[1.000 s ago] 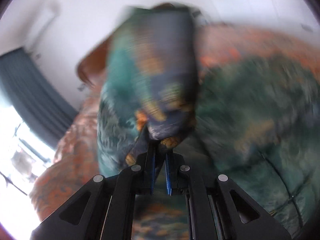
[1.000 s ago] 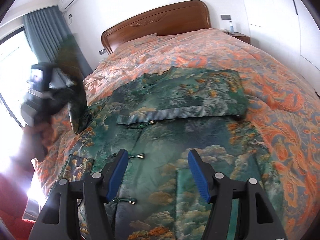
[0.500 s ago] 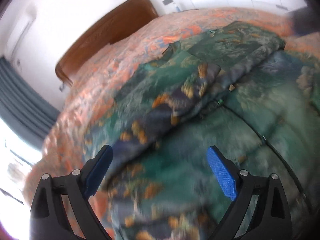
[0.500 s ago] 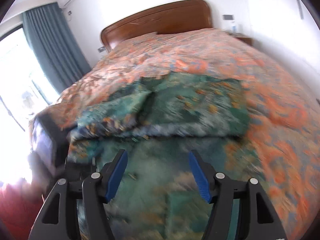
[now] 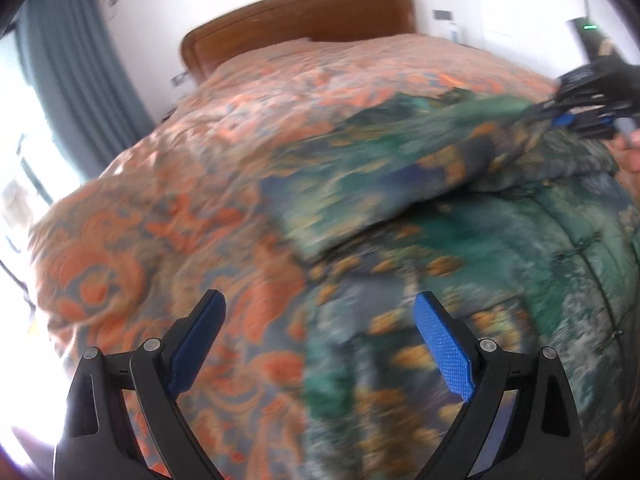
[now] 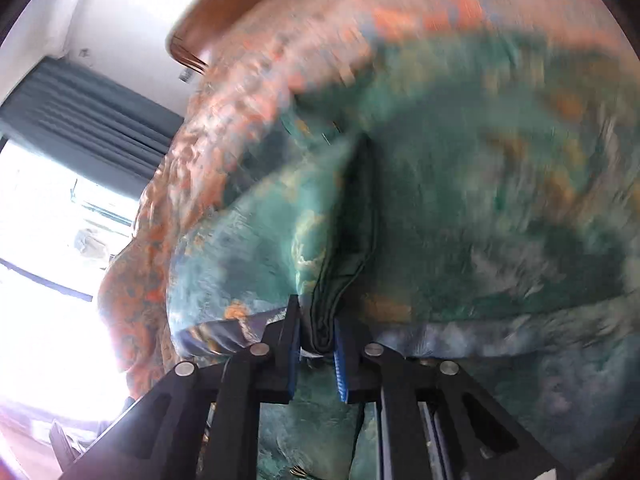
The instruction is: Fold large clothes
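Observation:
A large green garment (image 5: 460, 248) with a gold and blue landscape print lies spread on the bed. Its sleeve (image 5: 360, 200) is folded across the body. My left gripper (image 5: 318, 344) is open and empty, just above the garment's left edge. My right gripper (image 6: 318, 344) is shut on a bunched fold of the garment (image 6: 324, 280) and lifts it; it also shows in the left wrist view (image 5: 568, 120) at the far right, pinching the folded sleeve's end. Both views are motion-blurred.
The bed carries an orange and blue patterned quilt (image 5: 180, 208). A wooden headboard (image 5: 304, 12) stands at the back wall. Grey-blue curtains (image 5: 76, 88) and a bright window are to the left. A nightstand with small items (image 5: 452, 32) is at the back right.
My left gripper let go of the sleeve, opened and drew back to the garment's left edge. My right gripper moved in from open and closed on the folded sleeve's edge.

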The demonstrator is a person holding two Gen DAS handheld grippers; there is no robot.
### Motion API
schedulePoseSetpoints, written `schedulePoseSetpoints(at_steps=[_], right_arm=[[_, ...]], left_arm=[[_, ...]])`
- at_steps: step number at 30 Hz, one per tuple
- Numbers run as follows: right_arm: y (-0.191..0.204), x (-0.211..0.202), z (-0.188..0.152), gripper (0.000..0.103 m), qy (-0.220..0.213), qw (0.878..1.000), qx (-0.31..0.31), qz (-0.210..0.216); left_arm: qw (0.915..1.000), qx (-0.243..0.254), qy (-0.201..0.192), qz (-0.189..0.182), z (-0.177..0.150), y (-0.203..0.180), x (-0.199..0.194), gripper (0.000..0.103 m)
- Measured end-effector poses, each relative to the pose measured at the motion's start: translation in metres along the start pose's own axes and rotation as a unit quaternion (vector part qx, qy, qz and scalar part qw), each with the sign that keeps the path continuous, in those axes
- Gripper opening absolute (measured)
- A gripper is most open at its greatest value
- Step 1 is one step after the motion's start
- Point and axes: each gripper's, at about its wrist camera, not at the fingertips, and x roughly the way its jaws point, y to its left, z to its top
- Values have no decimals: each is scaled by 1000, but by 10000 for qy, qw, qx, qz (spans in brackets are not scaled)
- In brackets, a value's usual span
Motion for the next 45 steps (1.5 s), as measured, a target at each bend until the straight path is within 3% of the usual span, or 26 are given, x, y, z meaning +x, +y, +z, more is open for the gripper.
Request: schedulePoseSetpoints(at_steps=[3,9,12,14,18,22,24,26,30,34,37,40,45], right_arm=[[14,-34,0,14,-641,9963,-526,-227],[-16,15,-7,22,-52,9919,-590,-1127],[-18,21,-12,30,-158,9916,-590,-1143],[-12,16,-9,42,-78,9908,-640,-1192],[13,-30,-2,43,-652,9771,-1229,-1612],[56,-36,8,57,-947,9621,-2088,-1475],[67,-16,10,60,-725,9606,-2386,-1225],[68,10,9,60,-433,9584,-2534,-1237],[37,70,4,59,316,9558,-2427,-1627],[44,70,14,59,485,9515,-2514,-1704],[65,52,26,59,89,9525,-2603,-1578],[73,44,48,59,-225,9581,-2449,-1465],[44,84,69,60,183,9730,-1658,-1592]], left_arm=[[9995,-314,99,-23,-2,22,9,96],[9976,-636,231,-127,23,29,30,96],[9969,-719,234,-227,46,28,42,96],[9973,-682,168,-223,66,25,51,96],[9972,-700,135,-238,101,19,78,96],[9956,-783,470,-225,112,13,118,96],[9937,-772,805,-88,105,7,142,96],[9906,-821,1092,-76,92,4,159,98],[9858,-962,1359,-217,79,6,174,101],[9901,-833,1121,-145,93,7,158,99],[9907,-1086,783,-256,113,15,142,100],[9878,-1291,840,-204,129,21,155,100],[9791,-1531,1289,370,126,38,202,101]])
